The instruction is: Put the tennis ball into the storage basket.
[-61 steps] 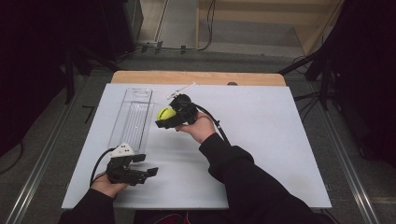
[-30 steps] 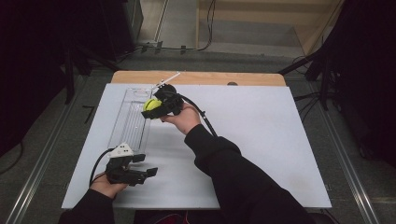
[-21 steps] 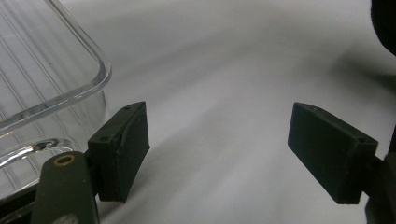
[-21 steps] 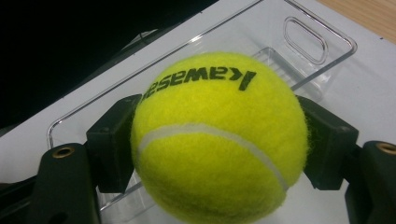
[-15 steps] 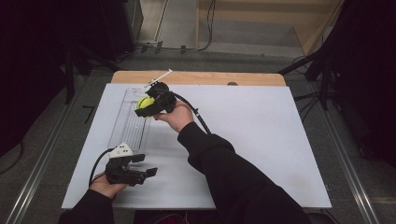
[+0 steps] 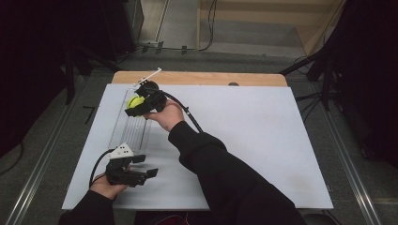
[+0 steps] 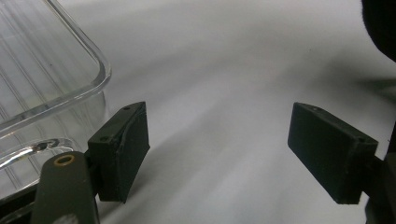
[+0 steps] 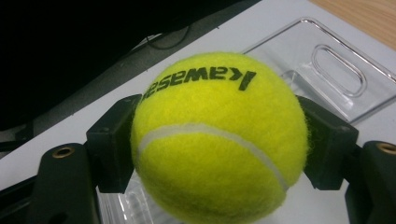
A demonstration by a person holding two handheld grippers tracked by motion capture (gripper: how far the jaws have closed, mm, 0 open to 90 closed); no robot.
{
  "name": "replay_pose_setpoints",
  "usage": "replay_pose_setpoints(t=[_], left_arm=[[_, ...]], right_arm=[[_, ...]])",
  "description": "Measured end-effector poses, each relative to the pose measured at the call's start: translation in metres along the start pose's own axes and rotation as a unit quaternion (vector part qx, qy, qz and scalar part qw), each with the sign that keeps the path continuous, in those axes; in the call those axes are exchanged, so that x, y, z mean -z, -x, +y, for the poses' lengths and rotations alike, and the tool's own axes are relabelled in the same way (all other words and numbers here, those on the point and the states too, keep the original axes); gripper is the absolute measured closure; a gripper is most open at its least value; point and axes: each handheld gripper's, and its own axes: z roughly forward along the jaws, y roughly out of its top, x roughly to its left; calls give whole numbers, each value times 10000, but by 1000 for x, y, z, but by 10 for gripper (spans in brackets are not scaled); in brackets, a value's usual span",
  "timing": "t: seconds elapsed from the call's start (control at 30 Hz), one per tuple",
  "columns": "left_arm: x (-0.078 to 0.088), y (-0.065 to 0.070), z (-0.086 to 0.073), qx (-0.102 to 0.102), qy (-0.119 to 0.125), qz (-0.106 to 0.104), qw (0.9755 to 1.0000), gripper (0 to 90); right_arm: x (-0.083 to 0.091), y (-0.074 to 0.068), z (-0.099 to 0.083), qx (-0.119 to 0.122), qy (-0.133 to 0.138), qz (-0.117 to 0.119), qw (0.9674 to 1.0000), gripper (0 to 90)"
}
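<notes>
- Step, as I read it: carry phase. Right claw (image 6: 133, 107) clamped on ball (image 6: 135, 101), both pads pressing its sides; held above the far end of the clear tray (image 6: 123, 129), not in it yet.
- Tray lies lengthwise at the bench's (image 6: 263, 140) left part; ribbed floor, slot handle at the far end in the right gripper view.
- Left claw (image 6: 148, 165) wide open w/ nothing btwn pads, low on bench just beside tray's near corner (image 7: 70, 88).
- Next, prob.: lower ball inside tray walls, then release; a round ball may roll along the ribs, so drop it low.
- Writing: ball (image 8: 217, 140) has black "kawasaki"-type print, upside down, last letters cut off by curve. No other labels legible.
</notes>
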Motion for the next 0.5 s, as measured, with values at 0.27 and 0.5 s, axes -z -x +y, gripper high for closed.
replay_pose_setpoints(t=[0.27,0.5], left_arm=[[0,0,0,3,8,-5,10000,210],[0,0,0,-7,-5,6,10000,210]], right_arm=[[-12,-2,5,-22,5,36,10000,229],[-19,-5,6,19,3,37,10000,229]])
